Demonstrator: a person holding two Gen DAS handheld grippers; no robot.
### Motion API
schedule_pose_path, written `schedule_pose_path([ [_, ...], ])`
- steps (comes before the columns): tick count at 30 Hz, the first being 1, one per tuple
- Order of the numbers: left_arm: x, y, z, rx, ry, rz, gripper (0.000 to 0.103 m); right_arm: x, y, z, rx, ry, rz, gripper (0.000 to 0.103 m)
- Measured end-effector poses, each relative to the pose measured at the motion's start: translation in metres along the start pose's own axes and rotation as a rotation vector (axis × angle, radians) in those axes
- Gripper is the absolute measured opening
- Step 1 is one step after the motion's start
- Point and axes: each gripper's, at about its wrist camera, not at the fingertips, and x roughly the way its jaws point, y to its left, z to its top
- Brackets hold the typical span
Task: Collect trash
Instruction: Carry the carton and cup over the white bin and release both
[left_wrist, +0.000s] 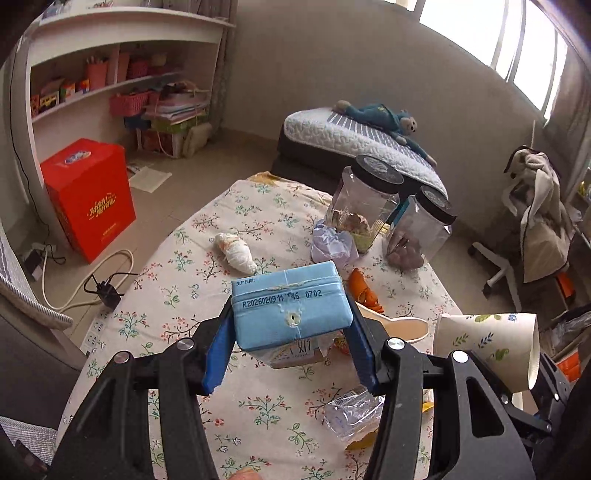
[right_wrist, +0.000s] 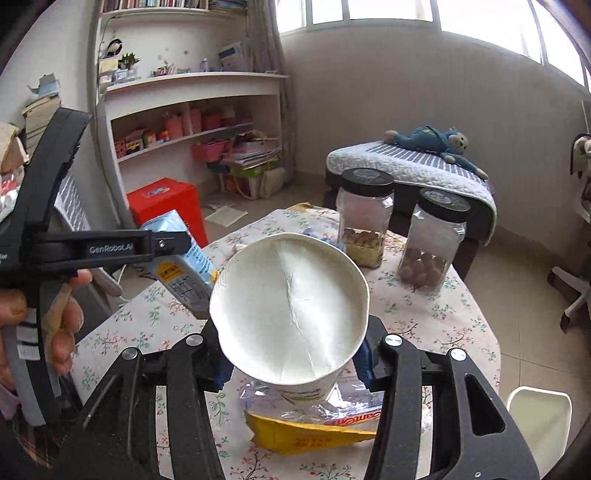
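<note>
My left gripper (left_wrist: 291, 332) is shut on a blue drink carton (left_wrist: 290, 306) and holds it above the floral table (left_wrist: 192, 280). The carton also shows in the right wrist view (right_wrist: 184, 254), at the left. My right gripper (right_wrist: 291, 363) is shut on a white paper cup (right_wrist: 290, 314) with its open mouth facing the camera. The cup shows at the right of the left wrist view (left_wrist: 487, 347). On the table lie a crumpled tissue (left_wrist: 234, 247), a purple wrapper (left_wrist: 332, 243), orange peel (left_wrist: 364, 290), a clear plastic wrapper (left_wrist: 351, 413) and a yellow wrapper (right_wrist: 303, 435).
Two black-lidded clear jars (left_wrist: 365, 206) (left_wrist: 424, 232) stand at the table's far side. A white bin (right_wrist: 539, 421) stands on the floor at the right. A red box (left_wrist: 88, 195), cables and a shelf are at the left, an office chair (left_wrist: 532, 221) at the right.
</note>
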Motion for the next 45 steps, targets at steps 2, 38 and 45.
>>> schedule_pose_path([
  [2,-0.006,-0.009,0.0,0.019,-0.044,0.02,0.054,-0.003,-0.007,0.001,0.023,-0.024,-0.043,0.048],
  [38,-0.017,-0.158,-0.023,0.163,-0.183,-0.039,0.054,-0.077,-0.138,-0.012,0.254,-0.16,-0.511,0.049],
  [45,-0.015,-0.205,-0.038,0.229,-0.165,-0.106,0.054,-0.103,-0.188,-0.031,0.358,-0.136,-0.625,0.049],
])
